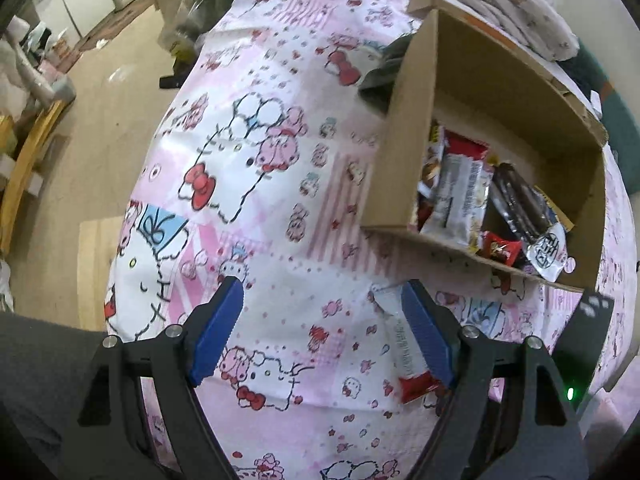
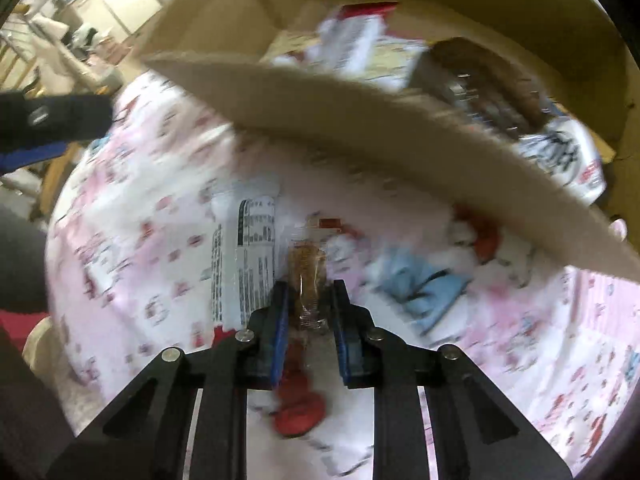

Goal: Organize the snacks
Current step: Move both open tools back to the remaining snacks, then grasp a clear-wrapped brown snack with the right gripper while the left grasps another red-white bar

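A cardboard box (image 1: 404, 152) sits on the Hello Kitty cloth (image 1: 256, 184) and holds several snack packets (image 1: 460, 196). My left gripper (image 1: 320, 332) is open and empty above the cloth; a white and red snack bar (image 1: 404, 344) lies by its right finger. My right gripper (image 2: 308, 300) is shut on a small clear-wrapped brown snack (image 2: 306, 276), held above the cloth just in front of the box's near wall (image 2: 360, 120). The white snack bar (image 2: 248, 256) lies on the cloth to its left. The right wrist view is blurred.
The cloth-covered surface drops off at the left to a wooden floor (image 1: 100, 120) with cabinets and clutter. A folded patterned blanket (image 1: 520, 4) lies behind the box. The left gripper shows at the left edge of the right wrist view (image 2: 48, 128).
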Available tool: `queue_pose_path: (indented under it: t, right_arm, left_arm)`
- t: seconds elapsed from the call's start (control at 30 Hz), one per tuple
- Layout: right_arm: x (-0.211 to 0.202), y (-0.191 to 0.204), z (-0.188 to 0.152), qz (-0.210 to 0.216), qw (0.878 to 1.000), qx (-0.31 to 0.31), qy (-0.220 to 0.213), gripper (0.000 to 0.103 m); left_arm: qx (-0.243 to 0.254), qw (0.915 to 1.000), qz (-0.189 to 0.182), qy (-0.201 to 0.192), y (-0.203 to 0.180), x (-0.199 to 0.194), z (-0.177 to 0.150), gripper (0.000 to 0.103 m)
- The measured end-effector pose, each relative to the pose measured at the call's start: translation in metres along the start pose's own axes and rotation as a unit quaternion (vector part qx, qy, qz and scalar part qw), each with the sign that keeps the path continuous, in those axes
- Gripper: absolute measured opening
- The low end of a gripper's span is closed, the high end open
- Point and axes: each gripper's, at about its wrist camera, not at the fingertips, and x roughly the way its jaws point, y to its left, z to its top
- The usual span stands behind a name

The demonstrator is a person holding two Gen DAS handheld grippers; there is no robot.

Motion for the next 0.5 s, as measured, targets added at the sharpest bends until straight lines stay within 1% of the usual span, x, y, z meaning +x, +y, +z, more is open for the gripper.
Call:
queue_pose_path:
  t: [0.07, 0.13, 0.2, 0.27, 0.4, 0.47, 0.5]
  right_arm:
    - [0.000, 0.011, -0.006, 0.020, 1.000, -0.005, 0.007, 0.021]
    - [-0.001, 0.019, -0.013, 0.024, 1.000, -0.009, 0.013, 0.021]
    - [-0.003, 0.025, -0.021, 0.037, 0.999, -0.003, 0.014, 0.021]
    - [-0.010, 0.020, -0.024, 0.047, 0.999, 0.018, 0.011, 0.021]
    - [-0.028, -0.002, -0.026, 0.037, 0.998, 0.057, -0.007, 0.021]
    - [-0.039, -0.016, -0.028, 0.037, 0.995, 0.090, -0.018, 0.021]
    - [-0.038, -0.027, -0.027, 0.036, 0.994, 0.103, -0.023, 0.021]
  left_arm:
    - [0.000, 1.0000, 0.004, 0.007, 0.002, 0.003, -0.003, 0.079]
    - [0.002, 0.9999, 0.005, 0.016, 0.002, 0.005, -0.005, 0.079]
    - [-0.002, 0.9997, 0.001, 0.025, 0.004, 0.008, -0.008, 0.079]
    - [-0.003, 0.9996, 0.001, 0.030, 0.004, 0.011, -0.011, 0.079]
    - [-0.006, 0.9990, -0.010, 0.044, -0.001, 0.019, -0.017, 0.079]
    - [-0.001, 0.9986, -0.009, 0.053, -0.007, 0.026, -0.022, 0.079]
    - [0.004, 0.9984, -0.007, 0.057, -0.010, 0.029, -0.025, 0.079]
